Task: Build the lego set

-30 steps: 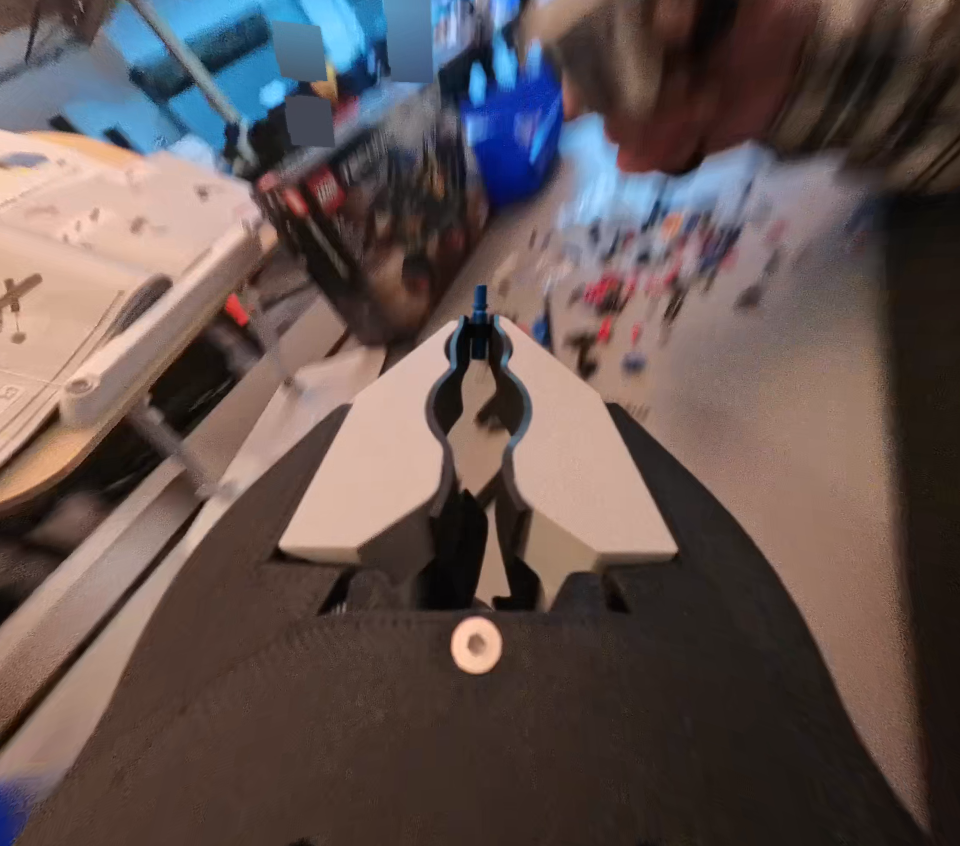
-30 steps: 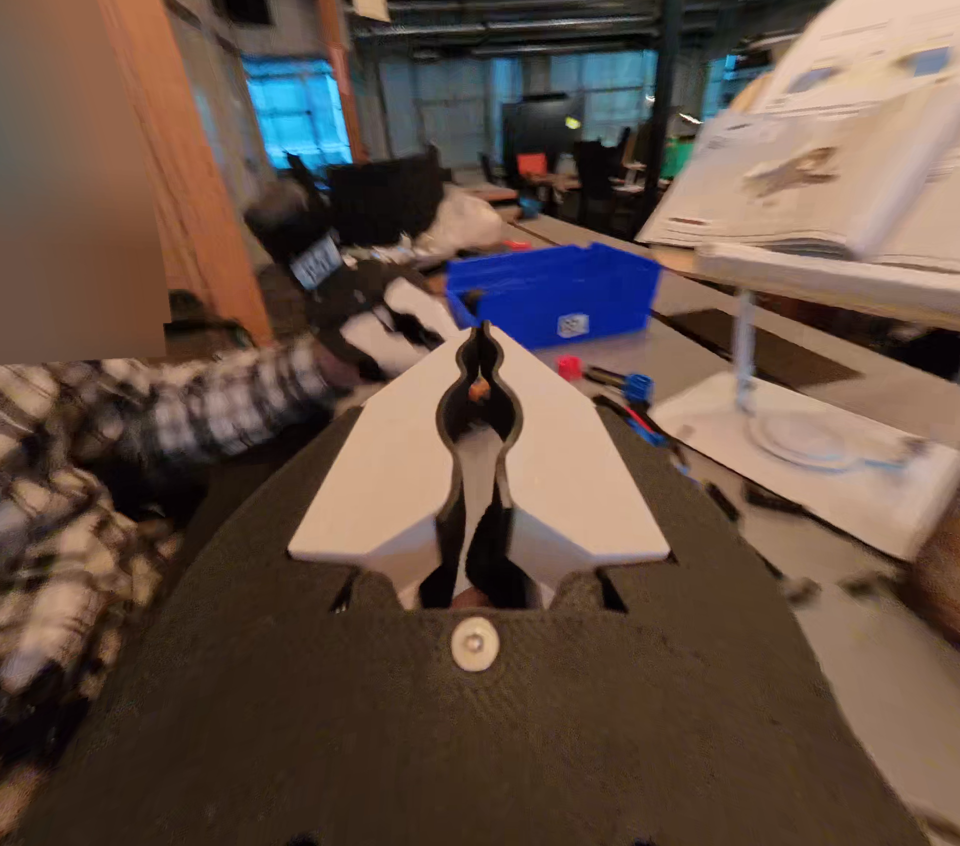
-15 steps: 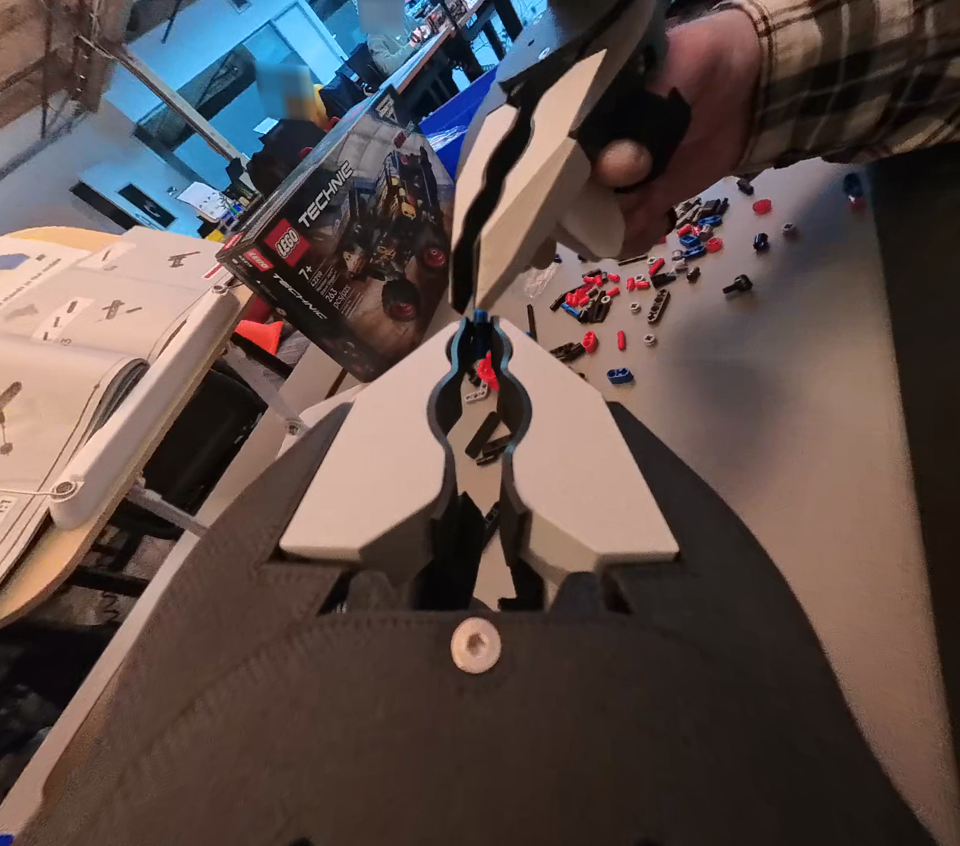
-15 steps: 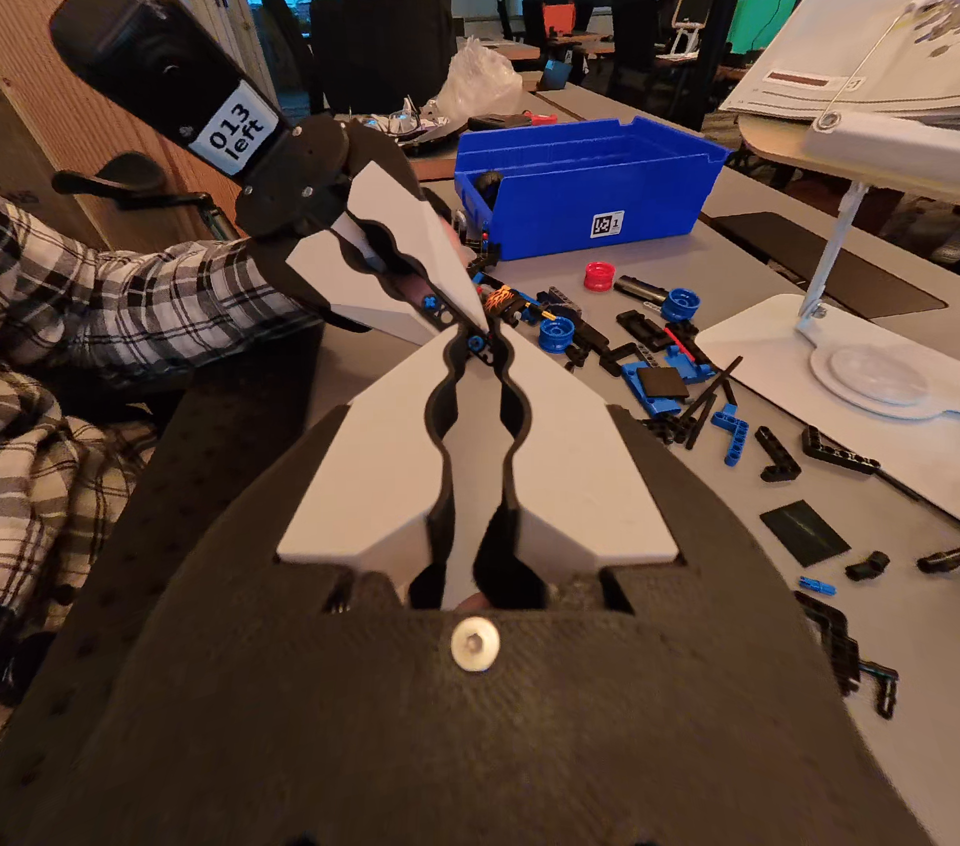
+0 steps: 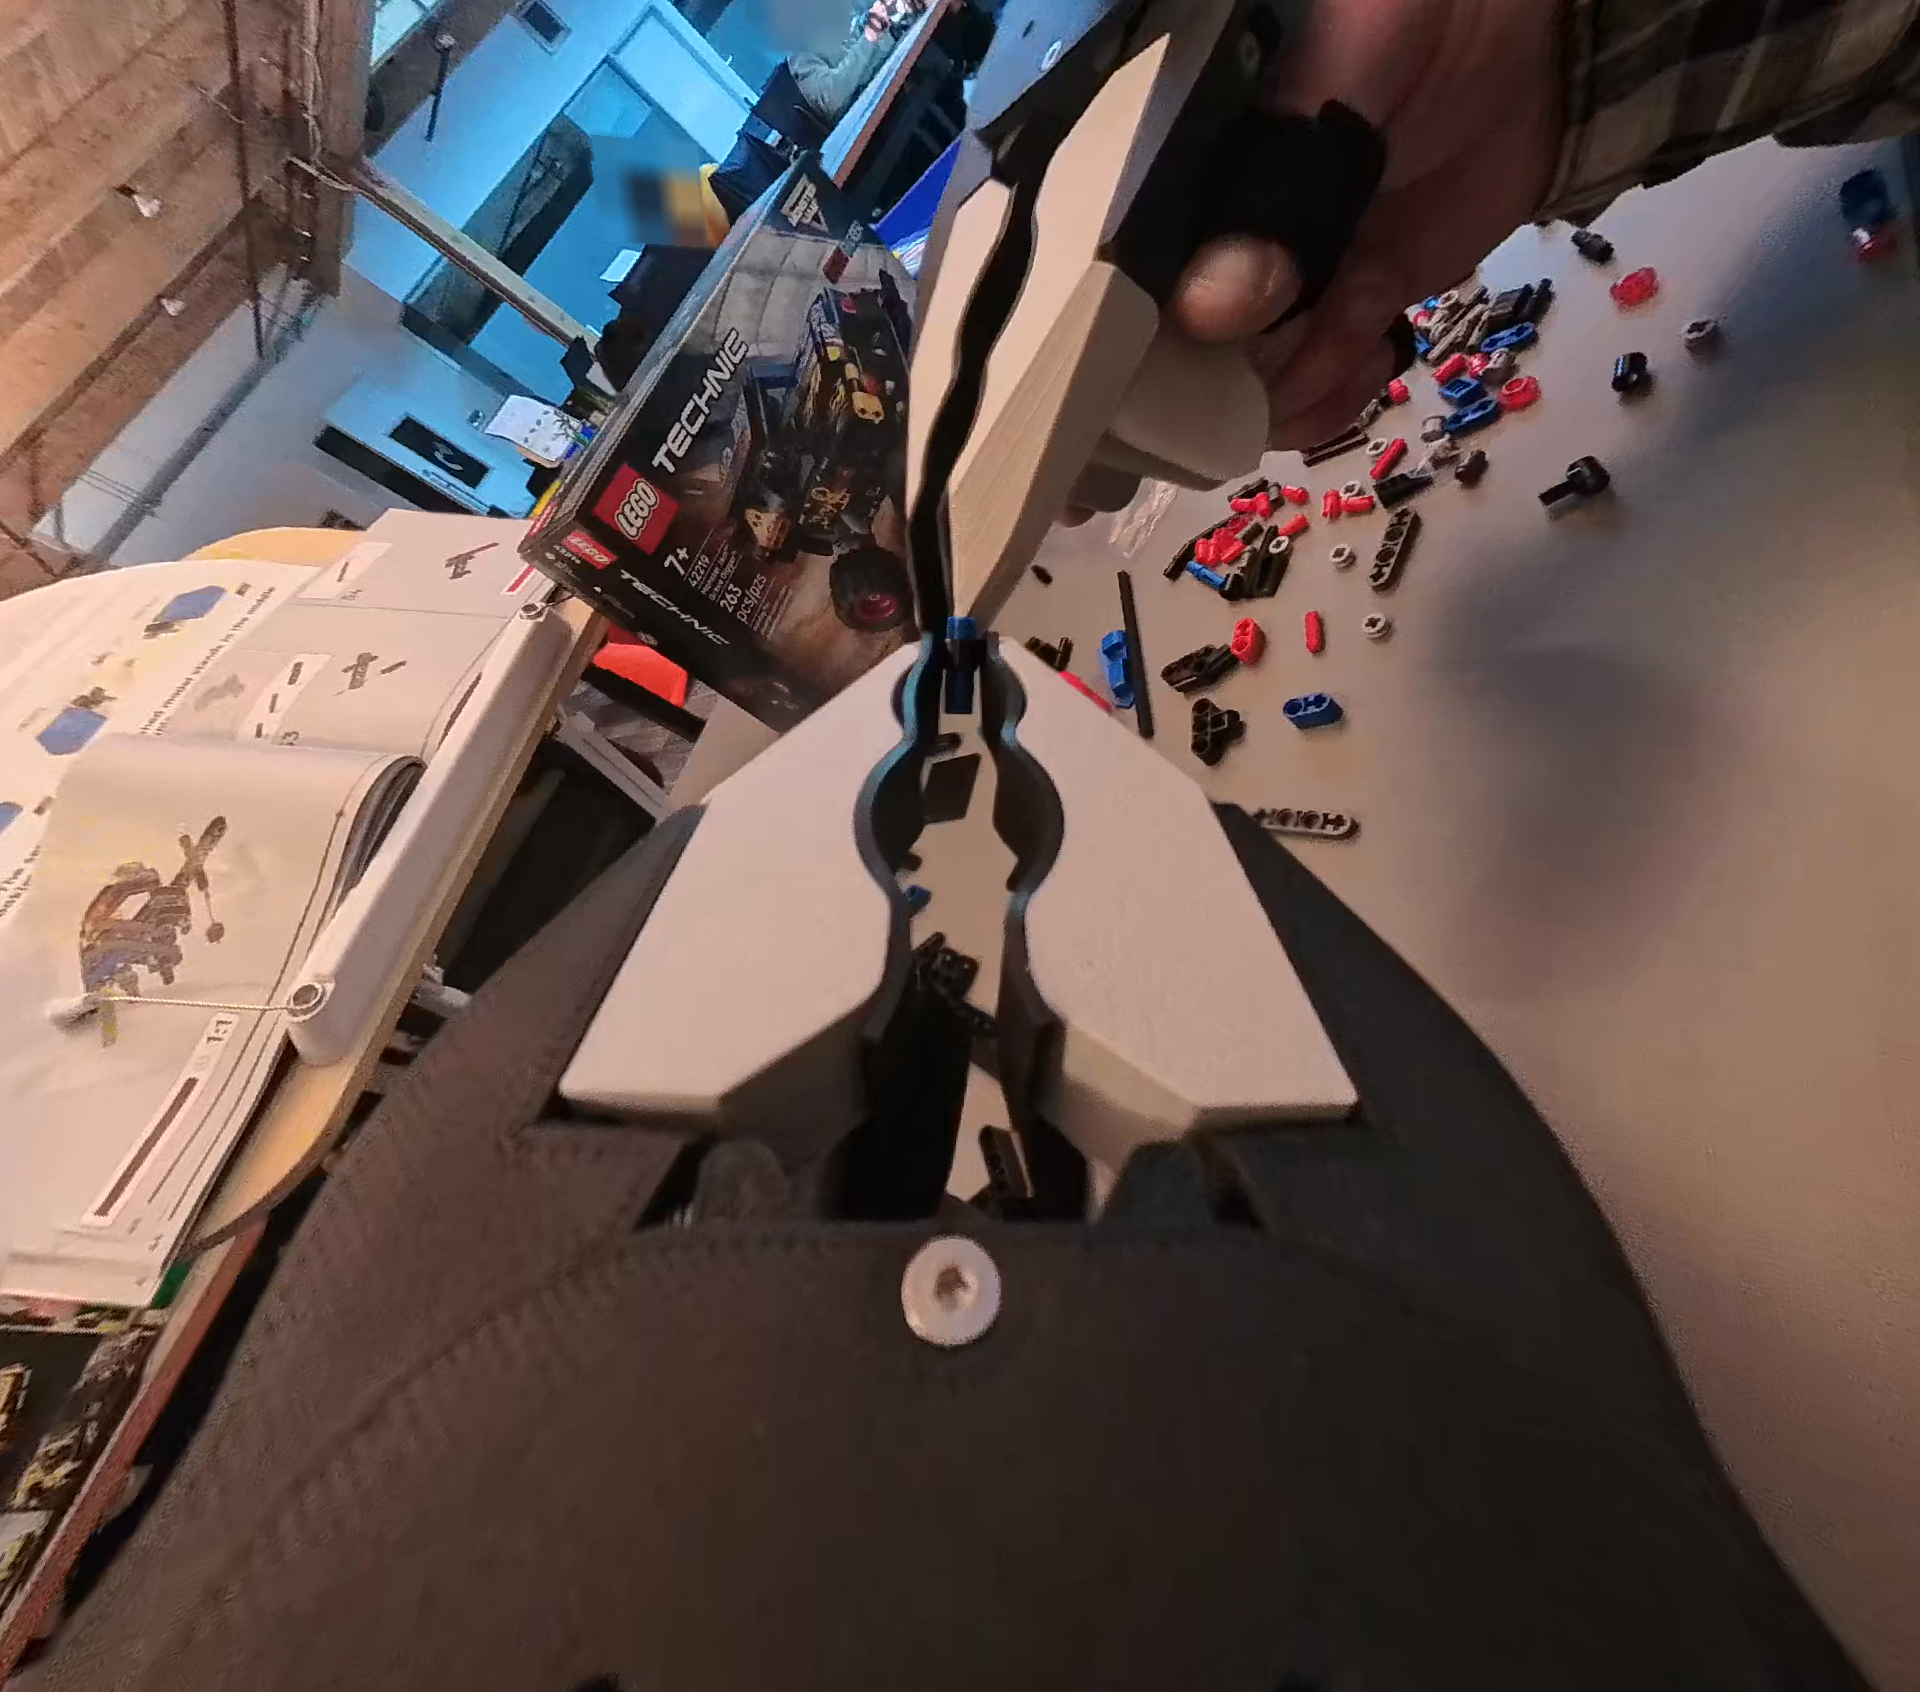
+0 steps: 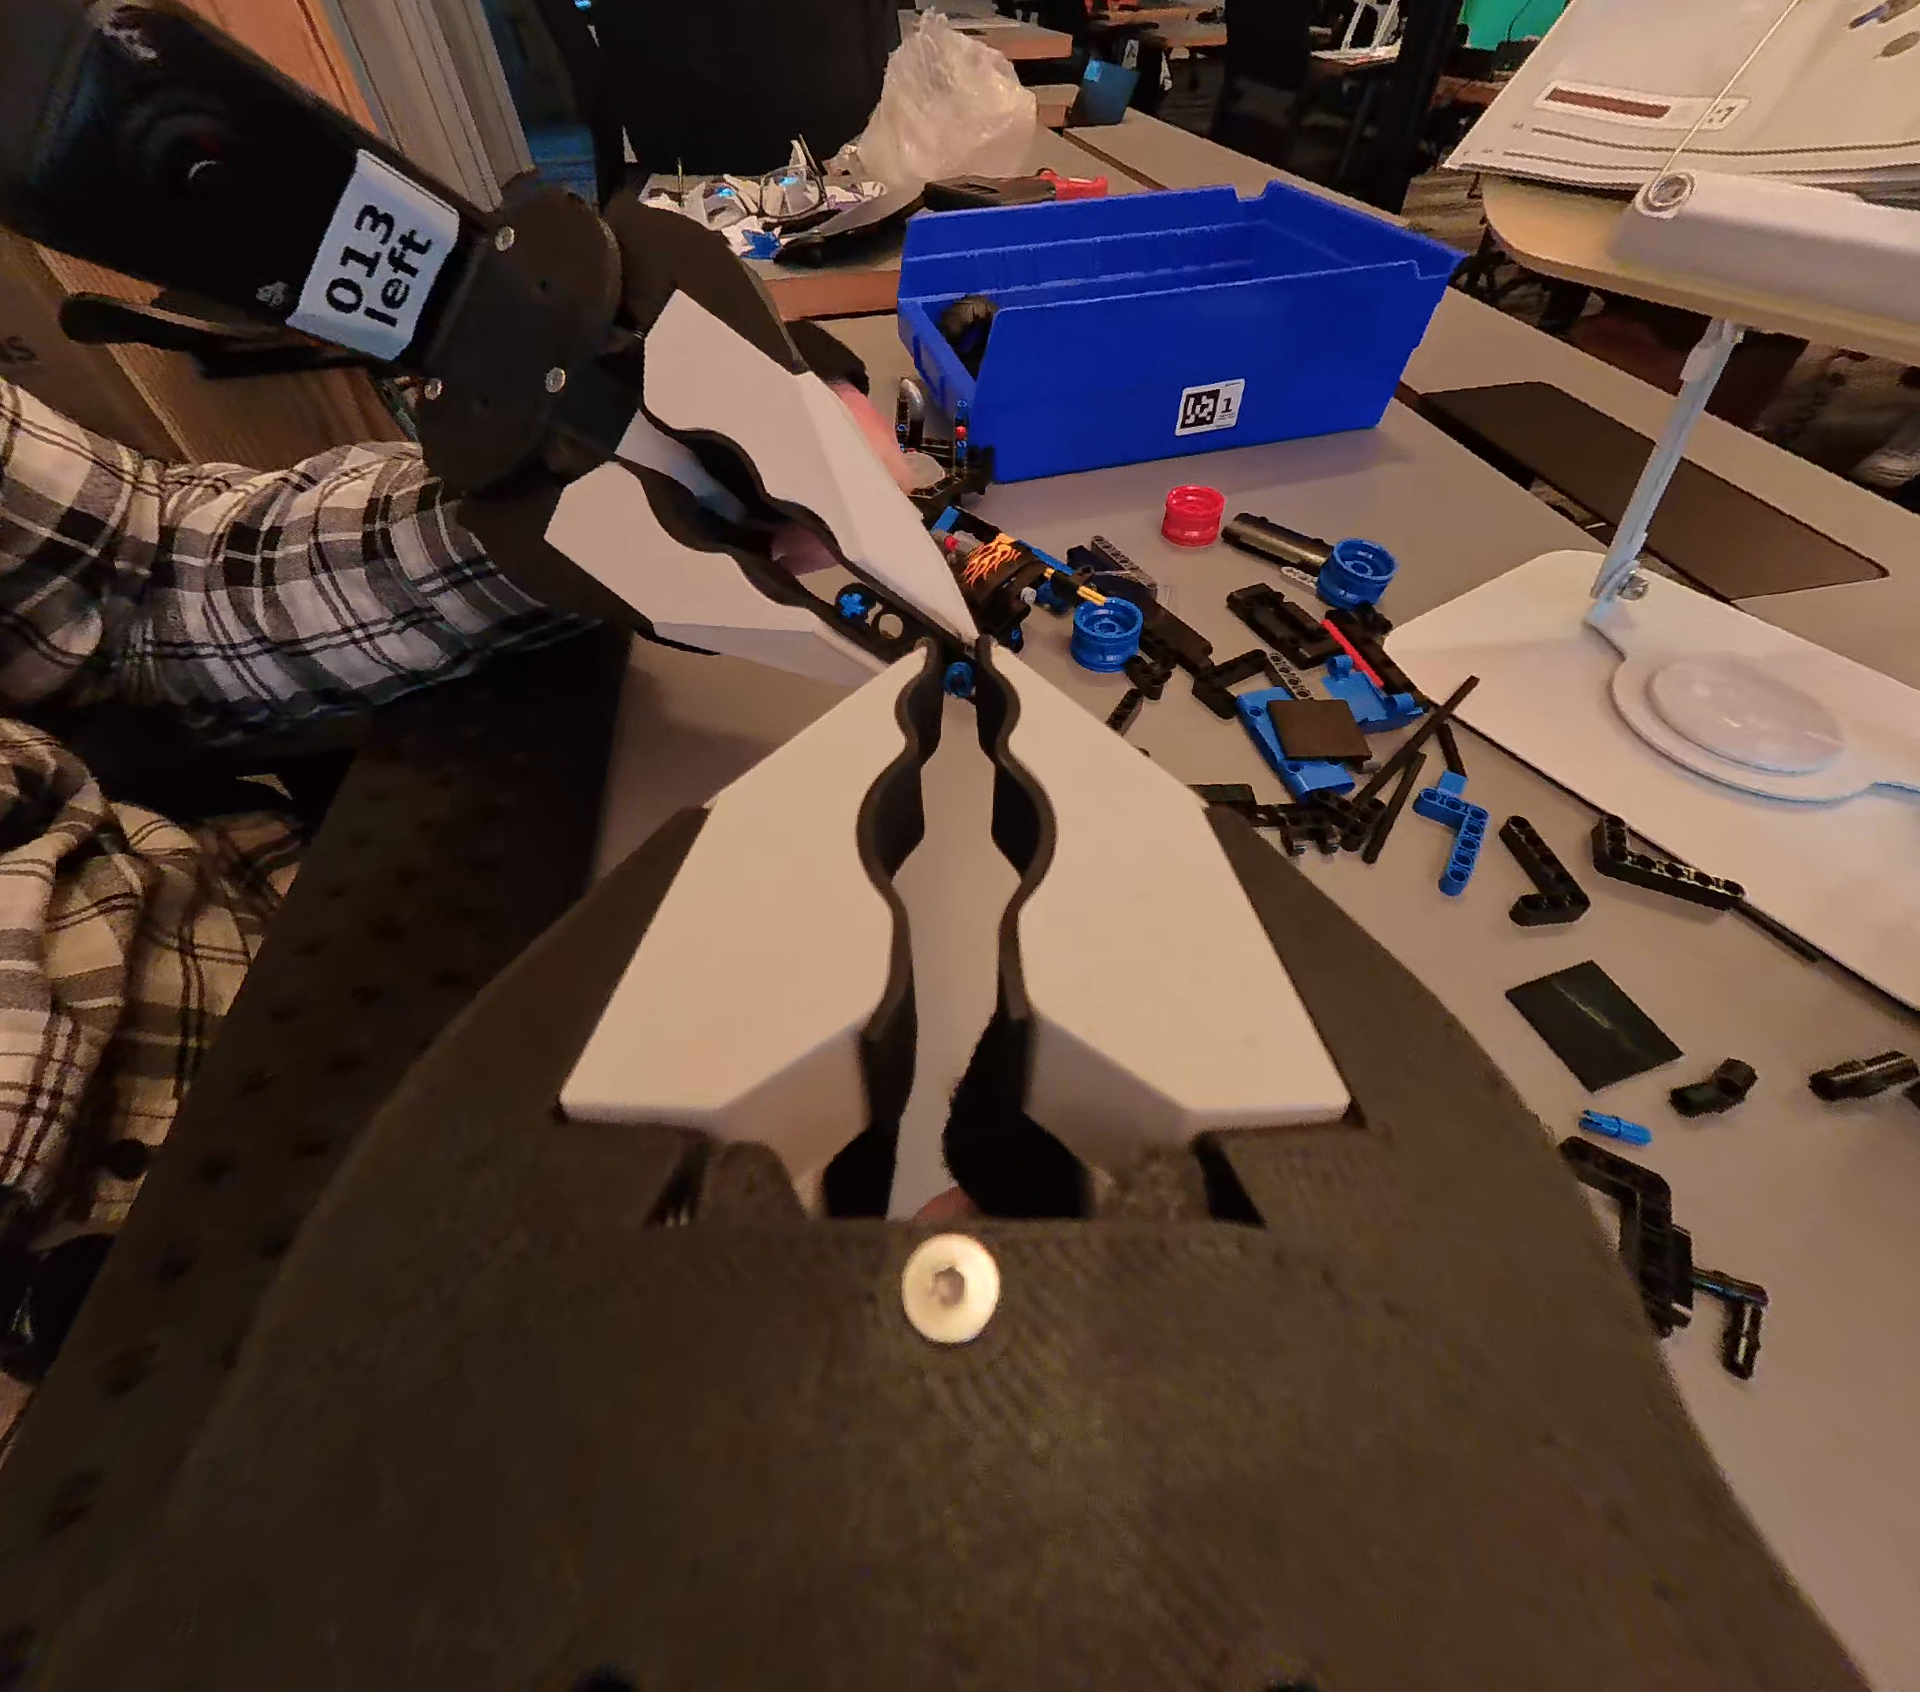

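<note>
Left wrist view: the left claw (image 5: 958,666) is clamped on a small blue pin (image 5: 958,674) above the worktop (image 5: 1558,811); the right claw (image 5: 951,593) descends from 1 o'clock, tips meeting it.

Right wrist view: the right claw (image 6: 958,666) is nearly together around the blue pin (image 6: 956,678); the left claw (image 6: 940,634) enters from 10 o'clock.

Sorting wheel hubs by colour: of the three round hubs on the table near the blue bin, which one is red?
The red hub, nearest the blue bin. The other two hubs are blue and lie farther from the bin.
</note>
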Demonstrator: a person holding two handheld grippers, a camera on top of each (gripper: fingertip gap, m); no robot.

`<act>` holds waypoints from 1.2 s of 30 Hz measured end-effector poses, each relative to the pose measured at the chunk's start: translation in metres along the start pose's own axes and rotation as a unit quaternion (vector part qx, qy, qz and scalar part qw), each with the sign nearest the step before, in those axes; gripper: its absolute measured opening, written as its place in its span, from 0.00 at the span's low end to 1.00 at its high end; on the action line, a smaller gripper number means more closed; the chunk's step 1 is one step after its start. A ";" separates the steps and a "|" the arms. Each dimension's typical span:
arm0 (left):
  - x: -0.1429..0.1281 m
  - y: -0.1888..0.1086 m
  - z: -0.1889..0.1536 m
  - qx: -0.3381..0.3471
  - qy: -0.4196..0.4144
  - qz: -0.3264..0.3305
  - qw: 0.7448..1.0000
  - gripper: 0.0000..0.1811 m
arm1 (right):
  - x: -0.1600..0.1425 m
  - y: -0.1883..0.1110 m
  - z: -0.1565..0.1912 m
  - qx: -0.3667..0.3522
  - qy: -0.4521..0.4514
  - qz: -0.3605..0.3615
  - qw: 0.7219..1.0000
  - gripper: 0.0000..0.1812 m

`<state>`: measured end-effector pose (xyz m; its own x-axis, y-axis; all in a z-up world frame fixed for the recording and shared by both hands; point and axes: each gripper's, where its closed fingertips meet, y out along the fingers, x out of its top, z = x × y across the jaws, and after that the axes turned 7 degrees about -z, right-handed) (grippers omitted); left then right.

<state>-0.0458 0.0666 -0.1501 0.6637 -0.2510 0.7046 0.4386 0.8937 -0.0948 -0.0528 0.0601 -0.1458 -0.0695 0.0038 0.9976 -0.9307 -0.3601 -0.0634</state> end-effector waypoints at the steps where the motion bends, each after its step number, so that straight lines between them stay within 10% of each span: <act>1: 0.000 0.000 0.000 0.001 0.000 -0.001 1.000 0.02 | 0.000 0.000 0.000 -0.001 0.000 0.001 1.000 0.02; 12: 0.000 -0.004 -0.008 -0.026 -0.007 0.002 1.000 0.02 | 0.002 -0.007 0.007 0.004 -0.033 0.014 0.999 0.00; 14: -0.042 -0.015 0.000 -0.012 0.002 0.078 0.997 0.03 | 0.032 -0.042 -0.012 -0.020 0.013 -0.069 0.997 0.00; 19: -0.017 -0.002 -0.005 -0.036 -0.091 0.028 0.995 0.02 | 0.015 -0.043 -0.008 -0.024 -0.034 -0.025 0.999 0.01; 27: -0.048 0.000 -0.070 -0.157 -0.436 0.109 0.880 0.02 | -0.017 -0.040 -0.008 -0.019 -0.015 0.030 0.999 0.01; 36: -0.096 -0.014 -0.090 -0.147 -0.472 0.223 0.840 0.18 | -0.035 -0.038 -0.011 -0.012 0.011 0.058 0.998 0.01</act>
<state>-0.0612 0.0450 -0.2800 0.0872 0.6151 0.7836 0.4960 0.6553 -0.5697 -0.0192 0.0836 -0.1790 -0.1855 -0.0160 0.9825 -0.9241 -0.3370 -0.1799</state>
